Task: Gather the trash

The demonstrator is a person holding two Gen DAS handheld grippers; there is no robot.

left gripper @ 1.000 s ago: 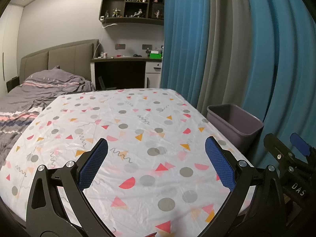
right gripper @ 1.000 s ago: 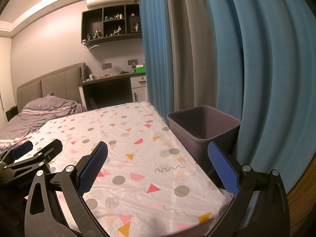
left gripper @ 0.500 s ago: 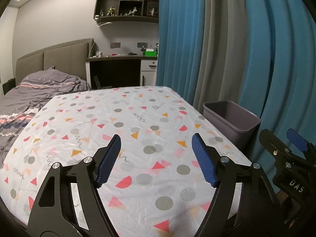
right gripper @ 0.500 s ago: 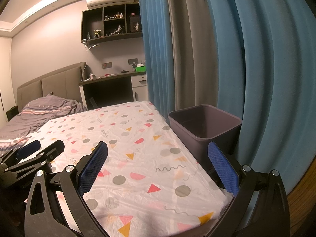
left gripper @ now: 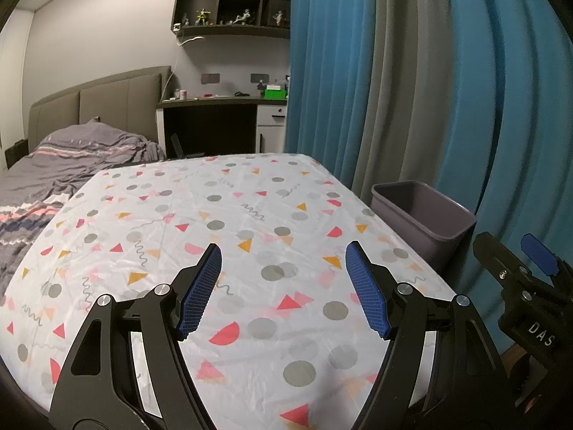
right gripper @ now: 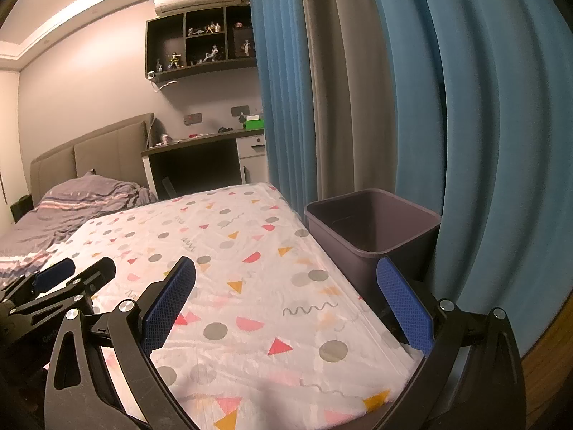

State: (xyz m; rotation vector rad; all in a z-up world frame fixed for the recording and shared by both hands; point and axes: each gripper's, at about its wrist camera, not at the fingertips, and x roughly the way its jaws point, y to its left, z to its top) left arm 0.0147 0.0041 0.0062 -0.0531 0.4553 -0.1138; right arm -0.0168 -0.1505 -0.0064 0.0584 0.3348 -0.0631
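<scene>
A grey-purple trash bin (left gripper: 426,211) stands on the floor at the right side of the table, against the curtain; in the right wrist view the bin (right gripper: 372,229) looks empty inside. My left gripper (left gripper: 283,254) is open and empty above the near part of the table. My right gripper (right gripper: 286,268) is open and empty over the table's right near corner, its right finger in front of the bin. No trash item shows on the cloth in either view.
A table with a white patterned cloth (left gripper: 229,215) fills the foreground. A bed with grey bedding (left gripper: 71,154) lies at the left. A desk (left gripper: 215,107) and wall shelves (left gripper: 232,0) stand behind. Blue and grey curtains (left gripper: 412,89) hang along the right.
My left gripper's fingers have closed partway, from wide to a narrower opening, still open. The left view has shifted slightly. The right gripper has hardly moved.
</scene>
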